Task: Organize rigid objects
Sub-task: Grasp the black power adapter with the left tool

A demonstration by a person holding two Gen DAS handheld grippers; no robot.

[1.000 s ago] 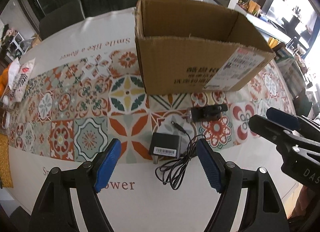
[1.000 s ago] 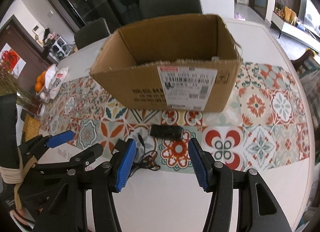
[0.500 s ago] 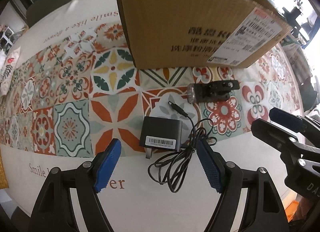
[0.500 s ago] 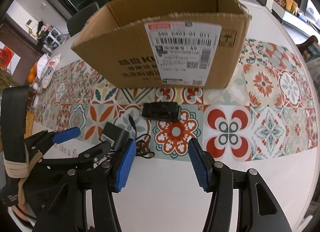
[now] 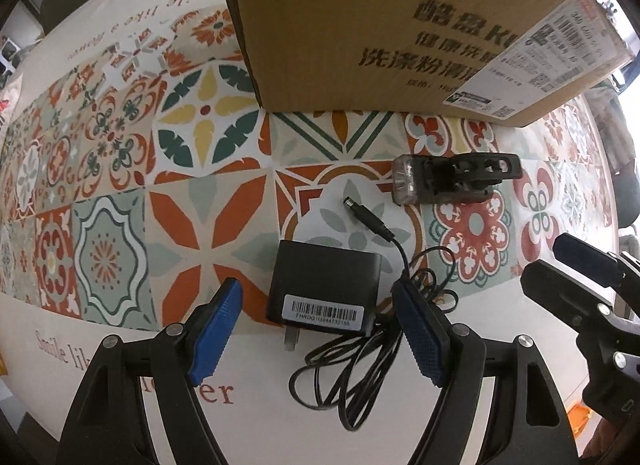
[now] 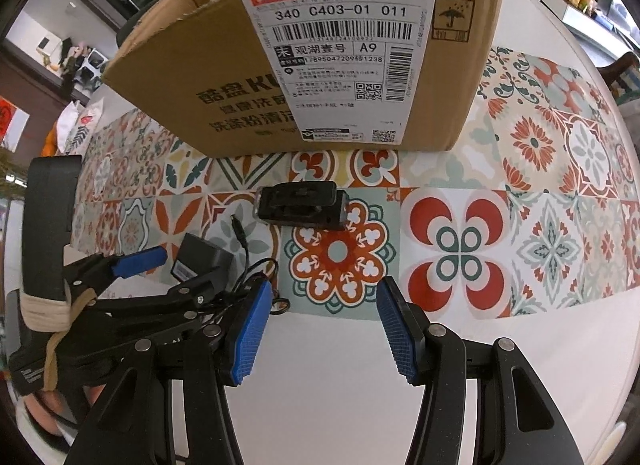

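Note:
A black power adapter [image 5: 325, 288] with a barcode label and a tangled cable [image 5: 372, 349] lies on the patterned tablecloth. My left gripper [image 5: 318, 335] is open, its blue pads either side of the adapter, close above it. A small black bike light [image 5: 456, 181] lies behind it, in front of a cardboard box [image 5: 380, 25]. My right gripper [image 6: 322, 331] is open and empty, pointing at the bike light [image 6: 302, 205], which lies well ahead of its tips. The adapter [image 6: 200, 259] and the left gripper [image 6: 172, 281] show at the right wrist view's left.
The open cardboard box [image 6: 320, 65] stands on the round table behind the objects. White tablecloth border [image 6: 360, 385] lies under the right gripper. Bags and oranges [image 6: 68, 129] sit at the table's far left. Dark chairs stand behind the table.
Both grippers have moved forward and down toward the table. The adapter now sits between the left gripper's pads, and the bike light and box look larger in both views.

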